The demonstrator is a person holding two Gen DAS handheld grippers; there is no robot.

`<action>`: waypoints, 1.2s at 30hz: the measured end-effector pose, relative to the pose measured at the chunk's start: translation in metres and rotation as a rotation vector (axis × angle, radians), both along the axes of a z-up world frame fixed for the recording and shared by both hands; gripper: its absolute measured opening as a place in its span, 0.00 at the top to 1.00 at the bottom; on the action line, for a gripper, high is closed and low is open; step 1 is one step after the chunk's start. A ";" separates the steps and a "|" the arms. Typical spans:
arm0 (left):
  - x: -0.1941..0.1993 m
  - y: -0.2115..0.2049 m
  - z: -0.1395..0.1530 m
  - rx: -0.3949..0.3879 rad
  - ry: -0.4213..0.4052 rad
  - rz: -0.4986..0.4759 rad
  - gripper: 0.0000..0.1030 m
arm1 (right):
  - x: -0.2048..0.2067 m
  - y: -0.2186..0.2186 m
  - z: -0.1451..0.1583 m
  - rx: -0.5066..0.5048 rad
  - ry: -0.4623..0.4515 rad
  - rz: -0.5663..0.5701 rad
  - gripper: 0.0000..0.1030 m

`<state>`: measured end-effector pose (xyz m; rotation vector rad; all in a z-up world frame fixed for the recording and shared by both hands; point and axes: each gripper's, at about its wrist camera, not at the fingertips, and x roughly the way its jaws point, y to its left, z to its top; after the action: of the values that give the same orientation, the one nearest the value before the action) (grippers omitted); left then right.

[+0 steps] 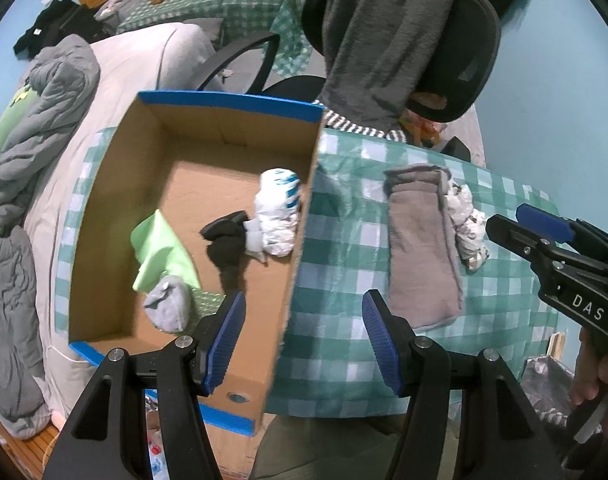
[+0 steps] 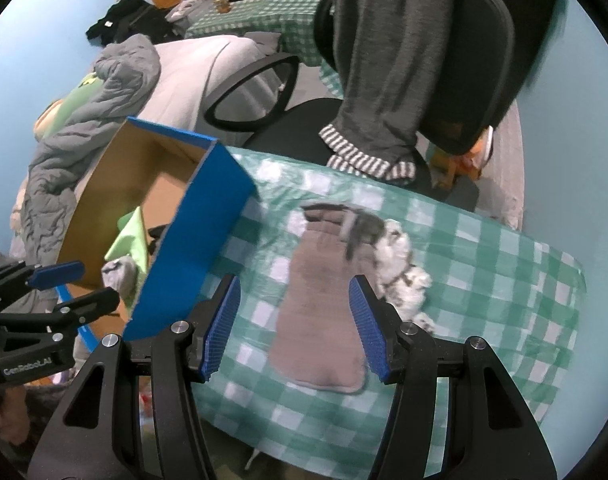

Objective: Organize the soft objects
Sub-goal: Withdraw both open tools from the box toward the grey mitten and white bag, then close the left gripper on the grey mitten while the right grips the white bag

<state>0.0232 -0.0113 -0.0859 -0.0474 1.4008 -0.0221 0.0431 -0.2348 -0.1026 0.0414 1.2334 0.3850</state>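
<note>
Your left gripper (image 1: 301, 340) hangs with its jaws apart and nothing between them, straddling the right wall of the box (image 1: 304, 216). Your right gripper (image 2: 293, 326) is also spread and empty, above the near end of the grey cloth (image 2: 324, 300).

That cloth lies flat on the tablecloth (image 1: 344, 320), well in from the near edge, its long axis running away from you. A white patterned bundle (image 1: 468, 228) touches its far right side. There is bare checked cloth between box wall and grey cloth, and more toward the right edge.

Inside the box: a green cloth (image 1: 159, 252) and a grey roll (image 1: 169, 306) by the near left corner, a black piece (image 1: 225, 244) mid-floor, and a white-and-blue roll (image 1: 277, 212) against the right wall. The floor at the far left is open.

A chair (image 2: 476, 60) draped with a grey garment (image 2: 384, 60) crowds the table's far edge.
</note>
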 end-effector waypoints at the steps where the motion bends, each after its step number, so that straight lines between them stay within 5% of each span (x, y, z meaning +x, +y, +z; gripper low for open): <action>1: 0.002 -0.004 -0.001 -0.001 0.002 -0.005 0.40 | 0.001 -0.003 0.000 -0.001 0.000 -0.003 0.44; 18: 0.027 -0.075 -0.033 0.032 0.062 -0.094 0.39 | 0.021 -0.067 -0.048 -0.073 0.065 -0.017 0.44; 36: 0.044 -0.095 -0.086 0.046 0.154 -0.084 0.39 | 0.046 -0.061 -0.111 -0.120 0.125 0.060 0.44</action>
<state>0.0669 -0.1064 -0.1714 0.0493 1.5559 -0.0575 0.0894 -0.2962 -0.2138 -0.0756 1.3813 0.3640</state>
